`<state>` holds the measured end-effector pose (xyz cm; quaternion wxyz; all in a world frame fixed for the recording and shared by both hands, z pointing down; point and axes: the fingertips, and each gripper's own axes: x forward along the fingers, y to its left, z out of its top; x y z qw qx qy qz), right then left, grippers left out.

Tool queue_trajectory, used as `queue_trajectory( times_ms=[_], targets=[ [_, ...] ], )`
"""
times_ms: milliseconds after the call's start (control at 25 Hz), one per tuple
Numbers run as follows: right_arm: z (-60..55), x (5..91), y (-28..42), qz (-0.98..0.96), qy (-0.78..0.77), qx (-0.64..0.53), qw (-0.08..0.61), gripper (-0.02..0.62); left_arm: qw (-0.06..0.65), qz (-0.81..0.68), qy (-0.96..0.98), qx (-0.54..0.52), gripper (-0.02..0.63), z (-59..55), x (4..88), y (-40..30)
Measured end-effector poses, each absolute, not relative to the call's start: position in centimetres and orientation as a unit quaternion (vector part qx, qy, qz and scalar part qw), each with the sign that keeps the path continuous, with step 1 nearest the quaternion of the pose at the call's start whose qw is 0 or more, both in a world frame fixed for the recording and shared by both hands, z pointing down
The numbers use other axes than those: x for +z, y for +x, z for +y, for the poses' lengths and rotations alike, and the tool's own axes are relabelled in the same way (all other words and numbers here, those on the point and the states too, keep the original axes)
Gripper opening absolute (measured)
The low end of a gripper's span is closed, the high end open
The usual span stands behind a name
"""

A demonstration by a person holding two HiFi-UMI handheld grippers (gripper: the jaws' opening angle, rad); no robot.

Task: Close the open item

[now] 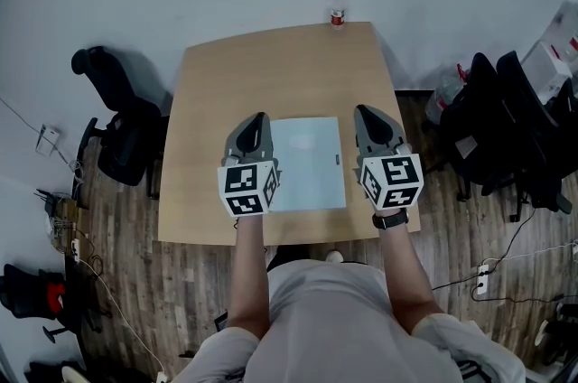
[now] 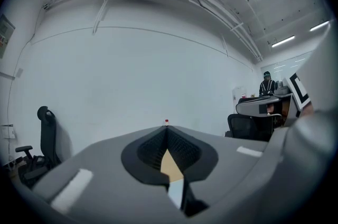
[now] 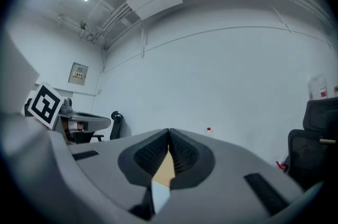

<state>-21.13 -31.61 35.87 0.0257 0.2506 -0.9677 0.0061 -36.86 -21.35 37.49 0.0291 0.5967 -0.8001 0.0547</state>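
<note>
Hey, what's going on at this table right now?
A person at a wooden table holds a gripper in each hand. The left gripper and right gripper sit either side of a flat pale item lying near the table's front edge. Both have their jaws together with nothing between them, so neither holds the item. A small bottle stands at the far edge.

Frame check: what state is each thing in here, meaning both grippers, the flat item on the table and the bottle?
Left gripper: jaws together, nothing between them.
Right gripper: jaws together, nothing between them.
Pale flat item: lies flat on the table between the grippers, no raised cover to be seen.
Bottle: upright at the far table edge, red cap on.
</note>
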Motion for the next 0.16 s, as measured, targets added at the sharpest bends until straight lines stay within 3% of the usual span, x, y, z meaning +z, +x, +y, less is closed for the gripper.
queue_trajectory(
  times_ms=[160],
  targets=[
    [-31.86, 36.08, -21.29, -0.967, 0.254, 0.01, 0.025, 0.014, 0.03, -0.795, 0.603, 0.059, 0.009, -22.22, 37.65, -37.56]
  ],
)
